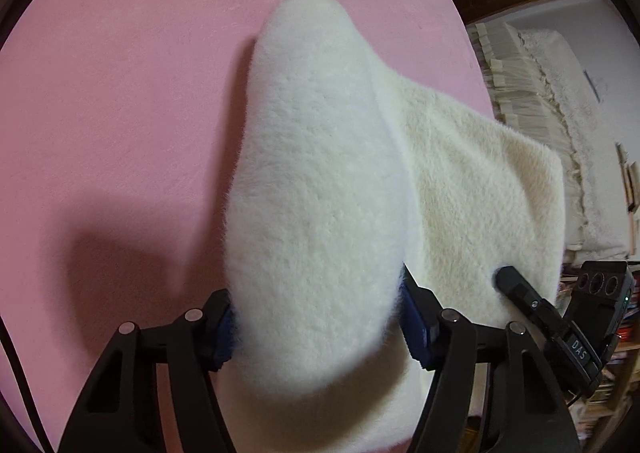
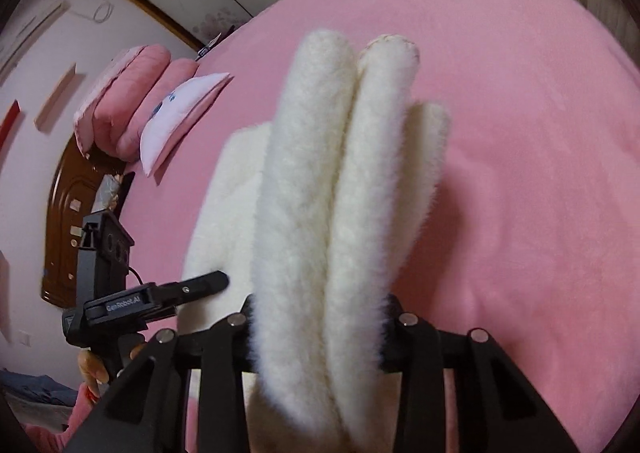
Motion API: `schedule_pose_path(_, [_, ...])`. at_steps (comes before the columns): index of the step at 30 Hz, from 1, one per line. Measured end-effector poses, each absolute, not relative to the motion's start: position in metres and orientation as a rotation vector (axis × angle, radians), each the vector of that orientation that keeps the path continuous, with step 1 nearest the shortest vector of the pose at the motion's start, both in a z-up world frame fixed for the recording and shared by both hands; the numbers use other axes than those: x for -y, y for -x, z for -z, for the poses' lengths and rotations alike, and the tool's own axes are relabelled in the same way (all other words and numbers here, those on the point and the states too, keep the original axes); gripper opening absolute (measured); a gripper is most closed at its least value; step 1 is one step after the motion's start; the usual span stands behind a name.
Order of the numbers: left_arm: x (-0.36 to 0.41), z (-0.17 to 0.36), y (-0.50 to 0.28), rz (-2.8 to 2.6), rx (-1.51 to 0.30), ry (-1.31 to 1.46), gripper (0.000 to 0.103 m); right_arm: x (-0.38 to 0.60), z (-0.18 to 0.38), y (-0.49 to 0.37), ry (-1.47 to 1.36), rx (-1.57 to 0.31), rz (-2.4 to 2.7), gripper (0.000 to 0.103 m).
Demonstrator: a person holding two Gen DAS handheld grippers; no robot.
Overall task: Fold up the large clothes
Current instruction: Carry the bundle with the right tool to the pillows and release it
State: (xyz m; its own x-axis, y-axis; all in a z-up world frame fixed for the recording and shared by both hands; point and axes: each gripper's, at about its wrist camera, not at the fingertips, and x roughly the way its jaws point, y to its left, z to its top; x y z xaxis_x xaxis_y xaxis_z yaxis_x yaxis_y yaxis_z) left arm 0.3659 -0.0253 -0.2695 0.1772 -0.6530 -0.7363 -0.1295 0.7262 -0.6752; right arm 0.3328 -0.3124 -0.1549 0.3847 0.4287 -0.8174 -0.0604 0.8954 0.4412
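Note:
A white fluffy garment (image 1: 316, 189) hangs over the pink bed sheet (image 1: 120, 101). My left gripper (image 1: 318, 323) is shut on a thick fold of it, which fills the space between the blue pads. The rest of the garment spreads to the right (image 1: 480, 193). My right gripper (image 2: 320, 317) is shut on several bunched folds of the same garment (image 2: 332, 181). The right gripper shows in the left wrist view (image 1: 516, 289) at the garment's edge. The left gripper shows in the right wrist view (image 2: 200, 283) at the garment's left edge.
Pink and white pillows (image 2: 160, 117) lie at the head of the bed by a dark wooden headboard (image 2: 68, 221). A cream fringed blanket (image 1: 532, 101) lies beyond the bed edge. Shelves with books (image 1: 616, 353) stand at the right.

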Motion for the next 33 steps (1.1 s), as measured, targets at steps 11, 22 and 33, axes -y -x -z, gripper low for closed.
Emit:
schedule_pose_path(11, [-0.182, 0.216, -0.321, 0.284, -1.359, 0.741, 0.064, 0.128, 0.107, -0.304, -0.34, -1.138, -0.424, 0.035])
schedule_pose_path(22, [-0.412, 0.144, -0.361, 0.013, -1.312, 0.491, 0.064, -0.108, 0.117, -0.345, -0.409, -1.126, -0.726, 0.035])
schedule_pose_path(33, [-0.515, 0.29, -0.417, -0.062, -1.237, 0.315, 0.071, -0.242, 0.266, -0.386, -0.321, -1.148, -0.654, 0.036])
